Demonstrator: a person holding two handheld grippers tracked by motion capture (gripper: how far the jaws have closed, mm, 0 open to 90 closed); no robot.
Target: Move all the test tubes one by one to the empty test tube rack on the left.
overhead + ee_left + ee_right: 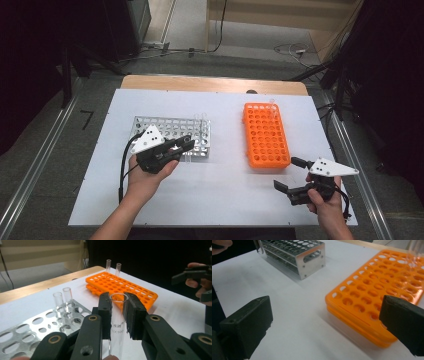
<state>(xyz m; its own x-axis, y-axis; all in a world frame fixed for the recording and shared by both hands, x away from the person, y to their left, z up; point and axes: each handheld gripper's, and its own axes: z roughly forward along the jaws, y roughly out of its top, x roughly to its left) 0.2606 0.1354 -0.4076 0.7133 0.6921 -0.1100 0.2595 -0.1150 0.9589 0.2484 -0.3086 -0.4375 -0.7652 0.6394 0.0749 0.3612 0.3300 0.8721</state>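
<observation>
One clear glass test tube (117,322) sits clenched in my left gripper (117,312), just above the perforated metal rack (150,125). My right gripper (295,175) hangs released beside the orange plastic rack (266,135). I'd keep the tube upright and carry it slowly towards an orange hole.

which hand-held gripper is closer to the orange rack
Right. The right hand-held gripper sits open just off the orange rack at its near right corner. The left hand-held gripper is over by the metal rack, shut on a glass tube.
</observation>
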